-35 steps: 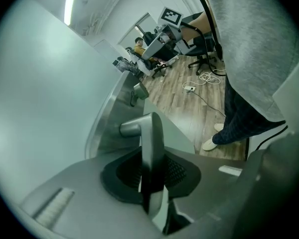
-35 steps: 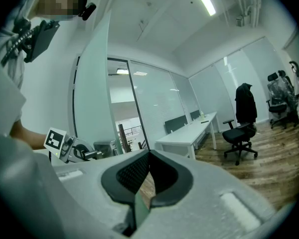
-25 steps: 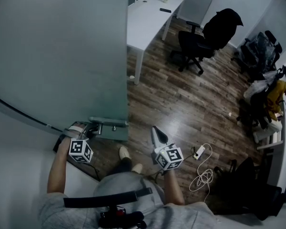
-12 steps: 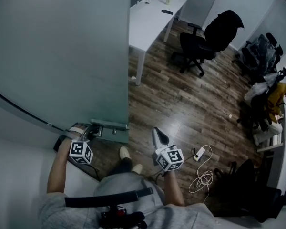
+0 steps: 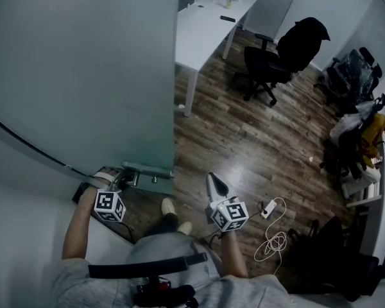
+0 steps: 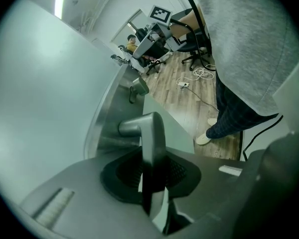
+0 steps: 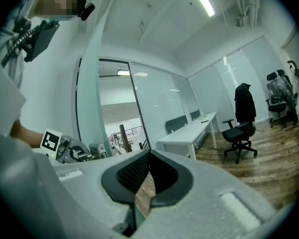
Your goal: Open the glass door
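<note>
- Head view: the glass door fills the upper left, with its metal handle at the door's lower right corner. The left gripper is at the handle. The right gripper is well apart, over the wood floor. A white desk and a black chair stand beyond.
- Left gripper view: the jaws pinch the handle's lever, one pad on each side.
- Right gripper view: the jaws are pressed together with nothing between them. The door's free edge stands at the left.
</note>
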{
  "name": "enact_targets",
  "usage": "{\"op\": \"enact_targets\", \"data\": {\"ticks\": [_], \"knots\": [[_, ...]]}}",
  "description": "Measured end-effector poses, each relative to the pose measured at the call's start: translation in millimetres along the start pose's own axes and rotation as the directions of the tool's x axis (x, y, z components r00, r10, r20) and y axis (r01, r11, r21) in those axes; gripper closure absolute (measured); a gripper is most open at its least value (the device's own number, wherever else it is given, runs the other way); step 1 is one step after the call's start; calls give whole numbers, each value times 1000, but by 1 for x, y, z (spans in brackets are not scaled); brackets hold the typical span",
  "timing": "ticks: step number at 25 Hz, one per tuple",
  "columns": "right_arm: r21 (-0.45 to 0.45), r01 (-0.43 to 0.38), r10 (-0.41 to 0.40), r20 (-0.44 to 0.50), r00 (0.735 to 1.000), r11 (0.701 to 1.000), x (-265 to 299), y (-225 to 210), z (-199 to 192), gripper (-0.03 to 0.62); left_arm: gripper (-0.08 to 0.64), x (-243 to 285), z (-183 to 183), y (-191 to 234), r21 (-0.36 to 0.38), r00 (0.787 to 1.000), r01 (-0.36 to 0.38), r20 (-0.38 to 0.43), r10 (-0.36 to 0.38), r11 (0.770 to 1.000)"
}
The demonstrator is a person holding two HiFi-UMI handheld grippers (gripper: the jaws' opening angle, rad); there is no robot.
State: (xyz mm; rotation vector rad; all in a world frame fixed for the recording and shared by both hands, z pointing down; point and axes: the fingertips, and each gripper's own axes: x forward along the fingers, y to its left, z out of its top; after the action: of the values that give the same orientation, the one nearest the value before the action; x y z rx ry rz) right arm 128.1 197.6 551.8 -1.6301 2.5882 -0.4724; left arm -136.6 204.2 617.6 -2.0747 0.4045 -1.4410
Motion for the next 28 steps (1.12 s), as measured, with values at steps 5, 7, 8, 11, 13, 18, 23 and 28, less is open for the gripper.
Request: {"op": "enact_targets", "data": {"ticks": [5,7,8,11,13,18,23,28], "knots": [[2,0,0,-3,1000,1000,2,1,-3,591,494,2,-2,-1,4,1000,9,-8,-9,1000],[1,-1,1,-2,1000,1000,4,2,-1,591,492,1,-4,1,12,1000,9,-24,-8,1000],[0,-2,2,-1,1000,1000,4,2,0,589,489,1,-5,2,16,999,9,-36,-8,1000],[-1,-1,1,1,1000,1000,4,1,0,591,480,1,-5,2,34,998,11,-63,-9,999],[-3,-3,3,1,1000,1000,3,2,0,591,477,-2,-5,2,39,998,9,-65,-7,999],[-6,-9,9,0,1000,1000,5,6,0,591,439,-13,-6,4,-17,998,3,-56,-4,1000],[-9,-16,16,0,1000,1000,5,9,-1,591,411,-33,-3,7,-107,1000,-14,-11,13,994],[-9,-20,20,0,1000,1000,4,11,1,591,387,-58,0,18,-255,996,-41,63,59,966]]}}
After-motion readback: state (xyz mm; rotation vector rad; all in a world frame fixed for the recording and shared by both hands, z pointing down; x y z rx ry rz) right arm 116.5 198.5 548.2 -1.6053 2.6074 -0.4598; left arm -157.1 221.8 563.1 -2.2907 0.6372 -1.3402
